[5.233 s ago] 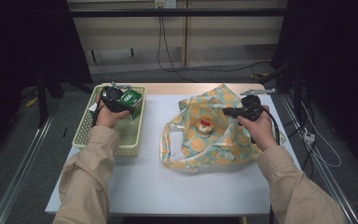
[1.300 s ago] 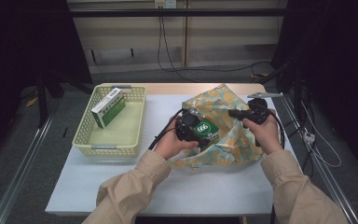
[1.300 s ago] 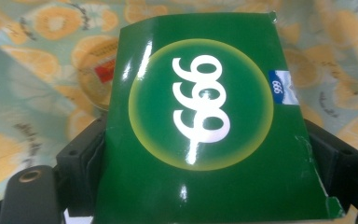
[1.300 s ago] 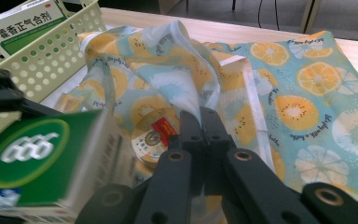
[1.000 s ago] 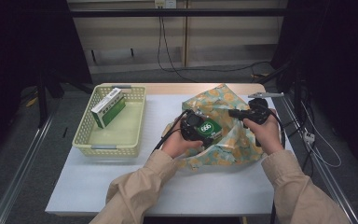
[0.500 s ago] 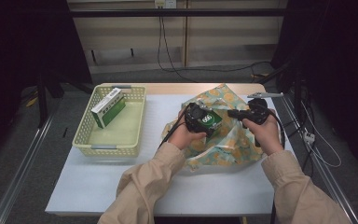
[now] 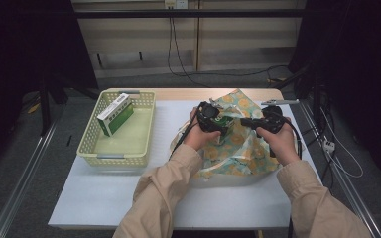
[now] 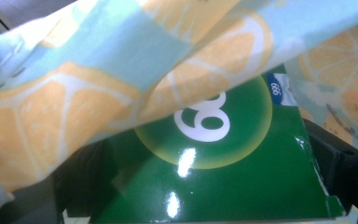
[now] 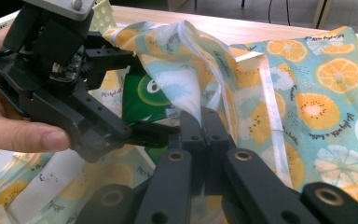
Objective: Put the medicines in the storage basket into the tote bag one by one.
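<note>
A fruit-print cloth bag [image 7: 243, 148] lies at the table's right. My right gripper [image 7: 248, 120] is shut on the bag's rim [image 9: 200, 105] and holds the fabric lifted, so the mouth stands open. My left gripper [image 7: 217, 121] is shut on a glossy green box [image 7: 224, 122], a jaw on each side of it. The box [image 8: 223, 177] sits at the bag's mouth, and a fold of the printed fabric [image 8: 98, 84] drapes over its far end. In the right gripper view the green box [image 9: 142, 105] shows between the left gripper's fingers, partly under the cloth.
A pale yellow basket [image 7: 116, 148] stands at the table's left with a second green and white box [image 7: 115, 114] leaning inside. The white table top [image 7: 104, 198] runs along the front. Cables hang behind the table.
The left hand carried the green box from the basket to the bag, and over the last second slid it right and away into the bag's mouth. The right hand stayed still.
</note>
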